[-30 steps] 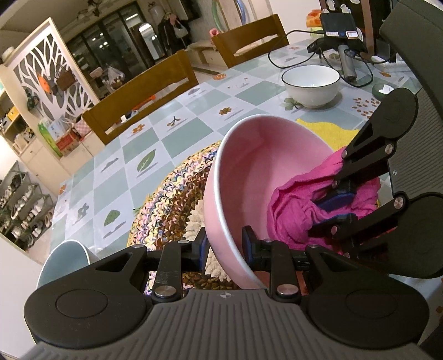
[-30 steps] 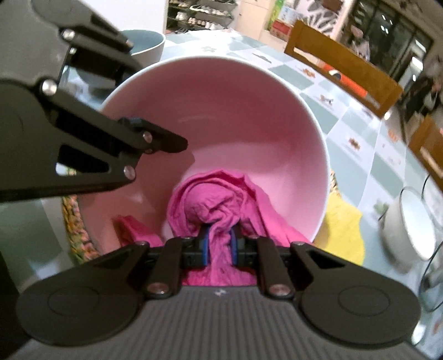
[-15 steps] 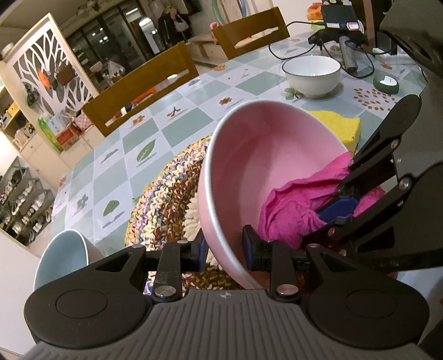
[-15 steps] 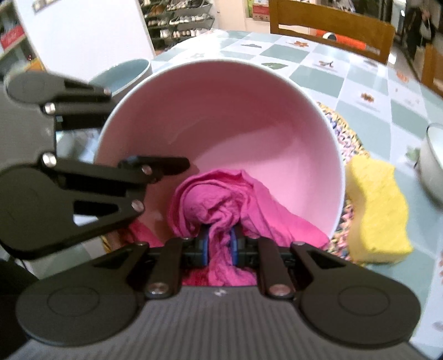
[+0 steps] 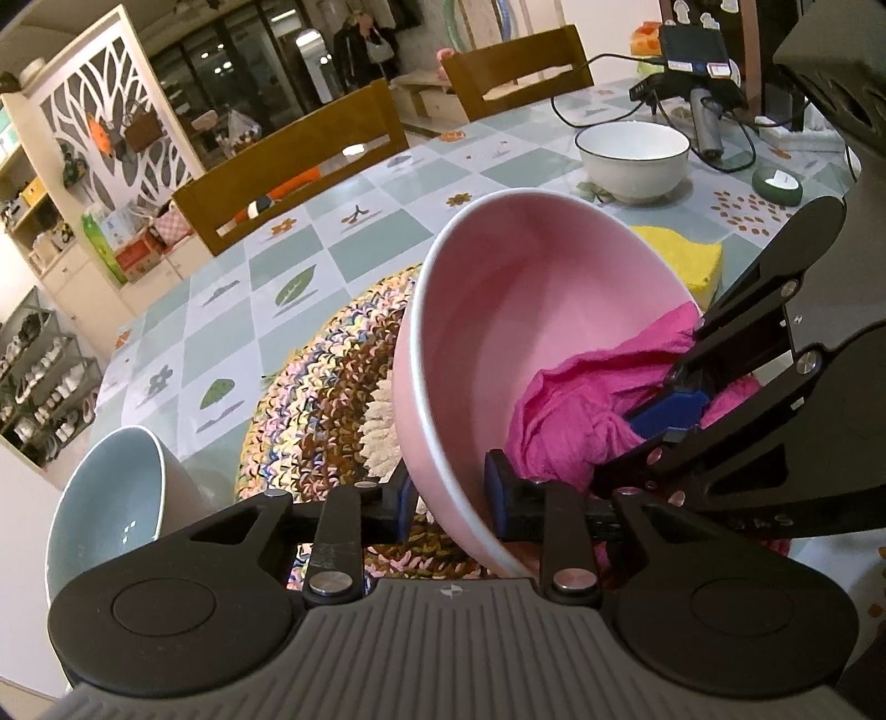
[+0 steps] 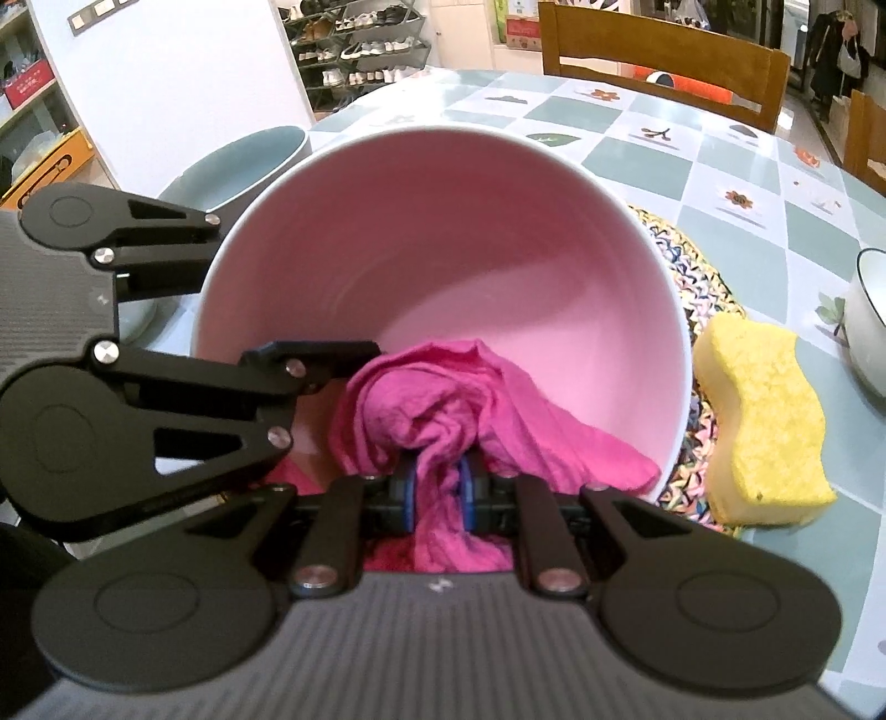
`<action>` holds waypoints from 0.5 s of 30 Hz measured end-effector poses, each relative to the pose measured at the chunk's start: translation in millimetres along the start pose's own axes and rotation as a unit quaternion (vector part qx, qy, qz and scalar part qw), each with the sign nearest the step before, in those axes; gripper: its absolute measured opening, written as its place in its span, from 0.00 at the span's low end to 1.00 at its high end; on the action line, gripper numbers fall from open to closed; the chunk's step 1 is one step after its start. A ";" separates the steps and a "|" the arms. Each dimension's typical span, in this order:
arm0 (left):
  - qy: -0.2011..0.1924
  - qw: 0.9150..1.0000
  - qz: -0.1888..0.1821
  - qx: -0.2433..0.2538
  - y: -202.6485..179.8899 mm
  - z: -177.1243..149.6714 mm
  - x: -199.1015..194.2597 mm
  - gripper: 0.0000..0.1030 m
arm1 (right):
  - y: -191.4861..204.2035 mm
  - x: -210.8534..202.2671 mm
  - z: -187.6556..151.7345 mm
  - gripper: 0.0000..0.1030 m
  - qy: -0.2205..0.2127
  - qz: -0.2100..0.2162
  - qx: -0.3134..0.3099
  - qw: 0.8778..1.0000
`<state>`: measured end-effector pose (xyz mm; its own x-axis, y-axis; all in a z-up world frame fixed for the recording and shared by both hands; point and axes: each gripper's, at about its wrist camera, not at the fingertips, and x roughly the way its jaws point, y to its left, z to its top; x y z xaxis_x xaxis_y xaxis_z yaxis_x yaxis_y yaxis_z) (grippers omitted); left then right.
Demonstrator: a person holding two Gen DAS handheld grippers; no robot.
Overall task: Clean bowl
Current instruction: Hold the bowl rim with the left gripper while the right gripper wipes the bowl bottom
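A pink bowl (image 5: 531, 288) is held tilted above the woven mat, its opening turned toward the right gripper. My left gripper (image 5: 451, 493) has the bowl's near wall between its blue pads, one pad outside and one inside, and its jaws are closing on it. My right gripper (image 6: 437, 487) is shut on a bunched magenta cloth (image 6: 443, 404), which lies against the lower inside of the bowl. In the left wrist view the cloth (image 5: 576, 410) bulges out beside the right gripper's fingers (image 5: 670, 410). The rest of the bowl's inside looks smooth and bare.
A round woven mat (image 5: 332, 387) lies under the bowl on the checked tablecloth. A yellow sponge (image 6: 758, 421) sits to the right, with a white bowl (image 5: 631, 160) beyond it. A grey-blue bowl (image 5: 111, 498) stands at the near left edge. Wooden chairs (image 5: 299, 160) and cabled devices (image 5: 692, 50) line the far side.
The right gripper has rolled with the cloth against the bowl's inner wall, and the cloth now lies lower in the bowl. The left gripper keeps the bowl in about the same place.
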<state>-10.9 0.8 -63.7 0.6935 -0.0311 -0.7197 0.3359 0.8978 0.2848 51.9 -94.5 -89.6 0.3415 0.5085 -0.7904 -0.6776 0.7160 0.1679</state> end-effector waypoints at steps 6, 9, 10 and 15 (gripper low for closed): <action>-0.003 1.000 0.008 0.016 2.4 -0.4 -4.6 0.22 | 7.6 3.7 2.6 0.15 -0.003 0.007 -0.015 1.000; -0.005 1.000 0.011 0.020 5.3 0.6 -7.5 0.20 | 10.1 -6.0 -4.7 0.15 -0.005 0.015 -0.016 1.000; -0.007 1.000 0.013 0.022 6.5 1.8 -9.4 0.19 | 11.0 -5.9 -4.5 0.15 -0.006 0.017 -0.017 1.000; -0.020 0.999 0.024 0.035 10.1 9.8 -17.1 0.15 | 19.2 -7.4 -2.8 0.15 -0.009 0.029 -0.024 0.999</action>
<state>-13.2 6.1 -42.3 0.7341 -0.0084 -0.6790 0.3450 0.8659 0.3623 34.5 -85.9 -82.2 0.3120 0.5578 -0.7691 -0.7272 0.6612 0.1845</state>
